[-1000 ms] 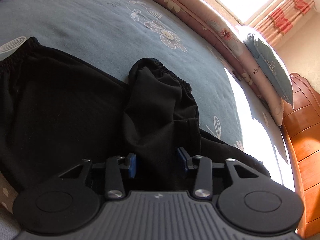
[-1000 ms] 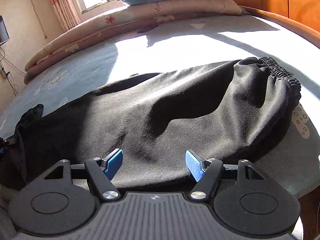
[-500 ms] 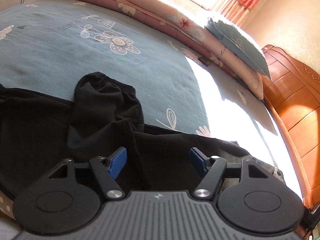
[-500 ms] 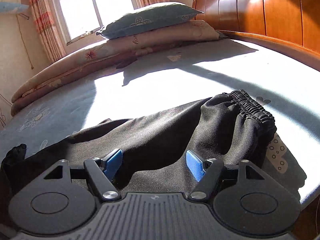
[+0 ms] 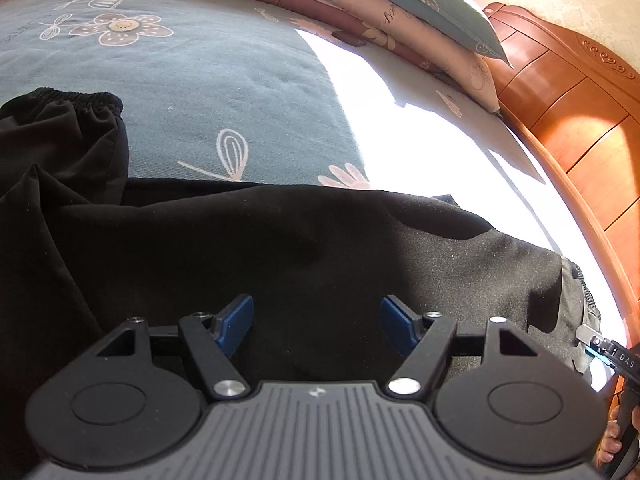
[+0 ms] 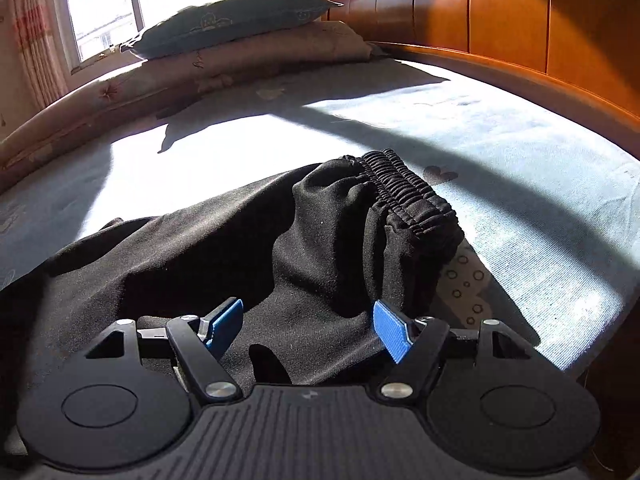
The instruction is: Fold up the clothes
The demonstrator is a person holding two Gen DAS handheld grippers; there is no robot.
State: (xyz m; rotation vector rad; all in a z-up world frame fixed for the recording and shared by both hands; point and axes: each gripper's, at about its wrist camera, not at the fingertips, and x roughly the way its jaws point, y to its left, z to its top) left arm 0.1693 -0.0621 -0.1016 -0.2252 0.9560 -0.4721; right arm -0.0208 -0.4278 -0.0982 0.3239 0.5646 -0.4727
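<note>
left wrist: low over bed, facing pillow | right wrist: same (shared black trousers)

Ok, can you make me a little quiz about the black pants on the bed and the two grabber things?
1. True or false: the left hand-held gripper is clamped on the black pants.
2. What lies on top of the folded quilt? A) a pillow B) a book C) a shoe
3. Fill in: the stretchy waistband of the pants shows ahead of the ____ hand-held gripper.

Key: 1. False, its jaws stand apart above the cloth. 2. A, the blue pillow. 3. Right.
</note>
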